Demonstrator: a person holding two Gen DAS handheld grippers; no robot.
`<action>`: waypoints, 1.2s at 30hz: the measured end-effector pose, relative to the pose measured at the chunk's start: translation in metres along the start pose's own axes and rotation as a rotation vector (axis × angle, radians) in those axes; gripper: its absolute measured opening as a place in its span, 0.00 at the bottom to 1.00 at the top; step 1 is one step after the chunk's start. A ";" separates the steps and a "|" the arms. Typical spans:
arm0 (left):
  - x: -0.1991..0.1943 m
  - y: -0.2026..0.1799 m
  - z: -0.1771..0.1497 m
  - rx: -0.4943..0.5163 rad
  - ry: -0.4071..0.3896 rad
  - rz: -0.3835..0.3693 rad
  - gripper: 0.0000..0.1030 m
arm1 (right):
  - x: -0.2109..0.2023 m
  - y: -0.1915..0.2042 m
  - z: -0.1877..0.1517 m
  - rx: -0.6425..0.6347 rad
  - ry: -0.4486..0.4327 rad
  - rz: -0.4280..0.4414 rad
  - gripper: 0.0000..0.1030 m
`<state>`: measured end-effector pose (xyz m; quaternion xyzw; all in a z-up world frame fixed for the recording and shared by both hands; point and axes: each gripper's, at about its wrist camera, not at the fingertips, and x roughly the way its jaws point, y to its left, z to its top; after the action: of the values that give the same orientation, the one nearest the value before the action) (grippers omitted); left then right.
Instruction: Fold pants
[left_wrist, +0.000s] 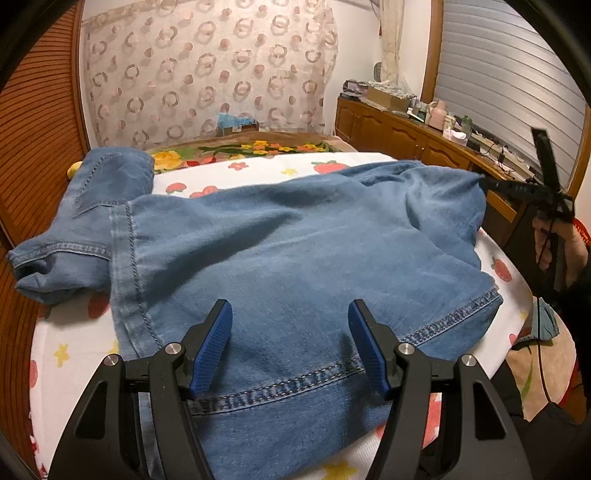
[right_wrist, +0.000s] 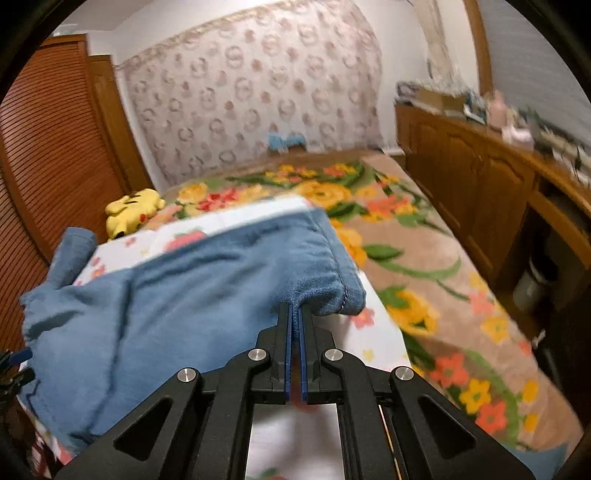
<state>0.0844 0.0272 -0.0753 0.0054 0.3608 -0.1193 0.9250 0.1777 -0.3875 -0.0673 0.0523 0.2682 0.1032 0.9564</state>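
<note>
Bed (right_wrist: 424, 258) covered by a floral blanket, with a white strawberry-print sheet (left_wrist: 258, 170) laid over its near part. Blue denim pants (left_wrist: 295, 251) lie spread across the sheet, one leg trailing off to the far left. Wooden cabinet (right_wrist: 480, 173) along the right wall. Left gripper (left_wrist: 291, 325) near edge, jaws spread, blue pads above the hem with cloth beneath, not pinching. Right gripper (right_wrist: 294, 314) pressed together, pinching a bunched edge of the pants at the right side, cloth lifted slightly. Yellow plush toy (right_wrist: 135, 210) far left.
</note>
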 end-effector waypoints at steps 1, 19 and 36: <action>-0.003 0.001 0.001 -0.002 -0.007 0.001 0.64 | -0.005 0.007 0.003 -0.019 -0.013 0.017 0.03; -0.059 0.027 0.015 -0.025 -0.095 0.051 0.64 | -0.078 0.181 0.039 -0.329 -0.078 0.449 0.03; -0.042 0.011 0.020 0.006 -0.054 0.011 0.64 | -0.033 0.172 0.034 -0.364 0.091 0.321 0.38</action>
<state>0.0704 0.0447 -0.0334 0.0071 0.3351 -0.1153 0.9351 0.1394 -0.2293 0.0050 -0.0834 0.2763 0.3026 0.9084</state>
